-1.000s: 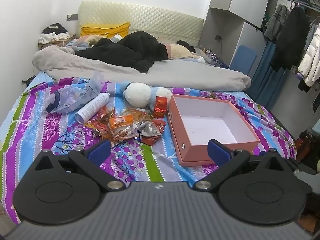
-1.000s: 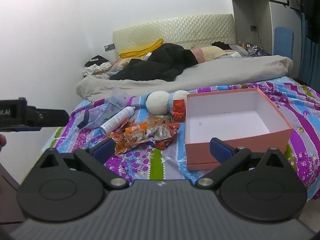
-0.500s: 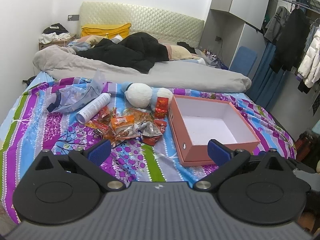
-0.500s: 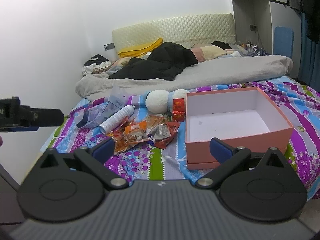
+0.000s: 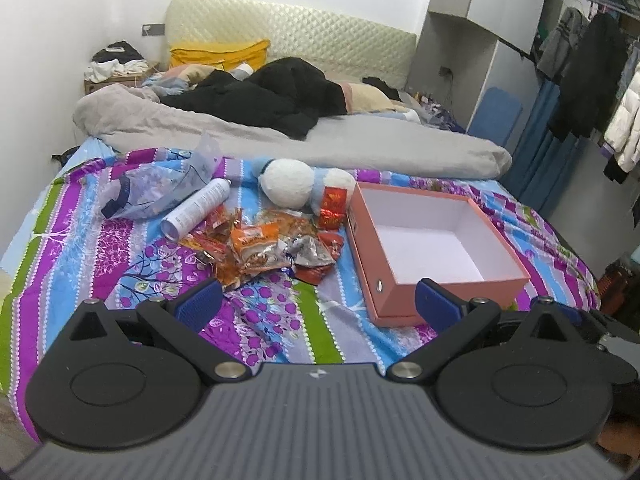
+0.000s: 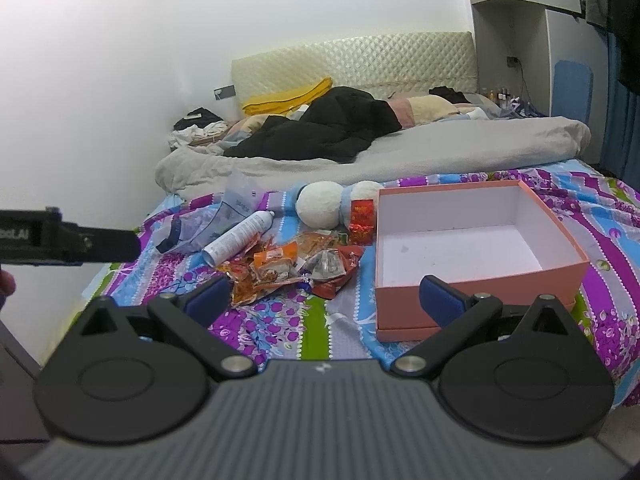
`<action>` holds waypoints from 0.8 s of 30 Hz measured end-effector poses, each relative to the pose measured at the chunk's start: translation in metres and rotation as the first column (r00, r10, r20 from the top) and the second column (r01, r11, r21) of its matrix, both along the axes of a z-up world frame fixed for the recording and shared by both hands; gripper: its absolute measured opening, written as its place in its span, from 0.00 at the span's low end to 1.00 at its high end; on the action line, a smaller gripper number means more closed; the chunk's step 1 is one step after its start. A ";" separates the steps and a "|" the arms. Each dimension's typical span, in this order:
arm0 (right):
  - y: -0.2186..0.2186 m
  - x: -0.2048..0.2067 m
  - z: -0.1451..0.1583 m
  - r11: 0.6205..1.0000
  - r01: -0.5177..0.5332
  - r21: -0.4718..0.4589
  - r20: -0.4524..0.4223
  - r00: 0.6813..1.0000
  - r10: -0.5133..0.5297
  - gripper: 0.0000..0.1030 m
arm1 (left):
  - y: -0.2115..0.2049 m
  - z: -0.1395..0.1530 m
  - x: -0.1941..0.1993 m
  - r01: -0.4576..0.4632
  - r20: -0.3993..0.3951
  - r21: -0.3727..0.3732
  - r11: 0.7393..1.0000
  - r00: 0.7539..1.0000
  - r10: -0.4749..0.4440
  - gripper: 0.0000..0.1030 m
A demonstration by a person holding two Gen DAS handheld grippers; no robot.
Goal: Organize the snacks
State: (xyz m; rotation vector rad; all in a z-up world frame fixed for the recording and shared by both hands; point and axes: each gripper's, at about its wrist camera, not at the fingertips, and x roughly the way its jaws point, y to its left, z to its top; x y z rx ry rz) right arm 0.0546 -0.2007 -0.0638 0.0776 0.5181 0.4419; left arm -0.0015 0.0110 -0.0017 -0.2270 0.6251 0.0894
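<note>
A heap of orange, red and silver snack packets [image 5: 264, 246] [image 6: 288, 268] lies on the patterned bedspread. Right of it stands an empty pink box [image 5: 432, 240] [image 6: 472, 248] with a white inside. A small red packet [image 5: 332, 208] [image 6: 362, 220] leans by the box's far left corner. My left gripper [image 5: 318, 304] hovers open over the foot of the bed, short of the heap and the box. My right gripper [image 6: 326, 296] is open too, nothing between its fingers, in front of the box's near wall. The left gripper's body [image 6: 68, 236] shows at the left edge of the right wrist view.
A white spray can [image 5: 196, 208] [image 6: 238, 238] and a clear plastic bag [image 5: 156, 184] lie left of the heap. A white and blue plush toy [image 5: 296, 184] [image 6: 324, 204] sits behind it. A grey duvet [image 5: 320, 140] and dark clothes cover the far bed. Hanging coats [image 5: 592, 76] are at right.
Both grippers have drifted slightly; the scene has shifted a little in each view. Nothing on the bed has moved, and both grippers stay open.
</note>
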 end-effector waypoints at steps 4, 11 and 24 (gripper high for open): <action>-0.002 -0.001 0.001 1.000 0.006 0.002 0.002 1.000 -0.006 1.00 | 0.003 0.001 -0.001 -0.006 0.008 0.005 1.000 1.000 0.006 1.00; -0.003 -0.002 0.002 1.000 0.001 -0.001 -0.005 1.000 -0.001 1.00 | 0.000 0.001 0.001 0.016 0.016 0.005 1.000 1.000 -0.016 1.00; -0.005 0.001 -0.002 1.000 0.013 -0.013 -0.018 1.000 -0.013 1.00 | -0.003 -0.004 0.006 0.045 0.018 -0.009 0.999 0.999 -0.044 1.00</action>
